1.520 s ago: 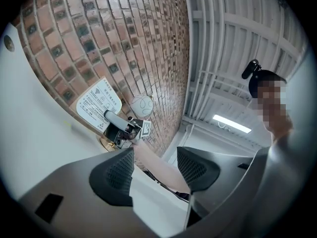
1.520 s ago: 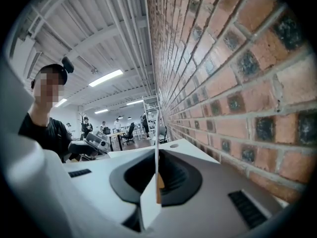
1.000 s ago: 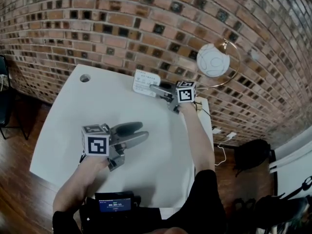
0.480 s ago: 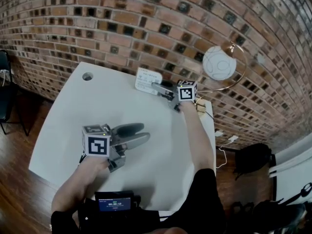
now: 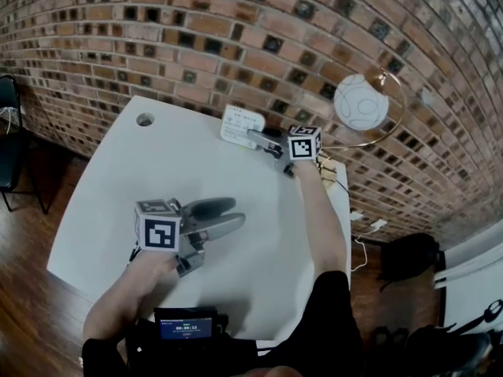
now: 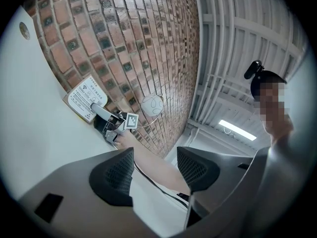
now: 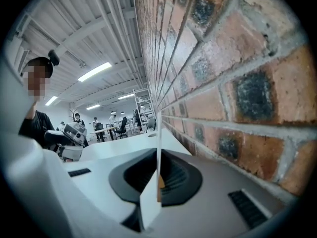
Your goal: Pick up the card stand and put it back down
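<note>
Where the white desk (image 5: 149, 171) meets the brick wall (image 5: 236, 38), the card stand (image 5: 240, 124) sits at the far edge, a white printed sheet facing out over the desk. Right tool (image 5: 253, 137): clenched on the card stand. Right gripper view shows the sheet edge-on, a thin white line running up between the two dark pads (image 7: 133, 175), both pressed against it; the wall is close on the right of that view. Head view shows the tool reaching in from the stand's right side, its marker cube (image 5: 303, 143) behind it, forearm stretched across the desk. Whether the stand's foot touches the desk or hangs just clear of it: cannot tell from any view. Left tool (image 5: 236, 211): released, jaws apart, nothing between them; left gripper view shows only the right forearm and the desk beyond the gap. It sits low over the near part of the desk, well apart from the stand. Other items noted: lamp (image 5: 361, 102) with a white globe shade on a curved brass-coloured arm, beside the desk's far right corner; round cable hole (image 5: 145, 119) near the desk's far left corner; small device with a lit screen (image 5: 185, 328) at the near edge, close to the person's body.
</note>
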`<state>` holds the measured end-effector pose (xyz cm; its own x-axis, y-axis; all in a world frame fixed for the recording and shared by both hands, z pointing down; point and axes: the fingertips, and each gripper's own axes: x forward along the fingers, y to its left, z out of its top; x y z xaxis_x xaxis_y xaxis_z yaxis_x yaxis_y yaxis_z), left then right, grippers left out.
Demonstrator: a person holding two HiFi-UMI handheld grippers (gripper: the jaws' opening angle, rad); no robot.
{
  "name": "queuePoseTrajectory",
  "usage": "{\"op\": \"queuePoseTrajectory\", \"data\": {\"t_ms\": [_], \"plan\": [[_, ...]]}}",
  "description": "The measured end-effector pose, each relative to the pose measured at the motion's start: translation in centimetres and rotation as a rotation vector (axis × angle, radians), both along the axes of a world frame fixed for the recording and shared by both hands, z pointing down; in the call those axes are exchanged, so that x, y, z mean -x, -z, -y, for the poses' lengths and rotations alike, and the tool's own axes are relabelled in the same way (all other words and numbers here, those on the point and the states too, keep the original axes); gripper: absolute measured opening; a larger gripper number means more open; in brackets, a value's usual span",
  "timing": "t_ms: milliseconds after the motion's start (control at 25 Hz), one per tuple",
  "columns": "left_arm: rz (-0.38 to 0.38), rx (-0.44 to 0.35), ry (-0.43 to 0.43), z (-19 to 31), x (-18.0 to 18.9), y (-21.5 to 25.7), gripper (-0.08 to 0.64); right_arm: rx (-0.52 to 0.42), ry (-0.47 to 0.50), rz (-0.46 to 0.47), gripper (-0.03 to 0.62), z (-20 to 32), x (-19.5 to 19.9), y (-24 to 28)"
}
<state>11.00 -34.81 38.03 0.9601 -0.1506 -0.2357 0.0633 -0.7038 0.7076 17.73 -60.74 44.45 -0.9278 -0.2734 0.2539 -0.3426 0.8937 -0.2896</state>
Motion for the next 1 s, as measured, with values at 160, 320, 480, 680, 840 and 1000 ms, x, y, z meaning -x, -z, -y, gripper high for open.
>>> {"op": "queuePoseTrajectory", "data": {"t_ms": [160, 320, 480, 680, 840, 1000], "plan": [[-0.001, 0.001, 0.0, 0.0, 0.0, 0.0, 0.259, -0.024, -0.029, -0.064, 0.048, 0.3, 0.0, -0.2], [0.014, 0.004, 0.01, 0.1, 0.1, 0.0, 0.259, -0.026, -0.063, -0.101, 0.063, 0.6, 0.1, 0.0], [-0.001, 0.003, 0.001, 0.0, 0.1, 0.3, 0.259, -0.032, -0.084, -0.135, 0.089, 0.8, 0.0, 0.1], [-0.004, -0.001, 0.0, 0.0, 0.2, 0.3, 0.259, -0.016, -0.112, -0.127, 0.123, 0.7, -0.4, -0.2], [-0.008, -0.006, -0.004, -0.1, 0.2, 0.6, 0.259, 0.009, -0.154, -0.107, 0.15, 1.1, -1.3, -0.9], [-0.008, -0.008, -0.005, -0.2, 0.3, 0.4, 0.259, -0.013, -0.217, -0.108, 0.176, 0.4, -1.3, 1.0]]}}
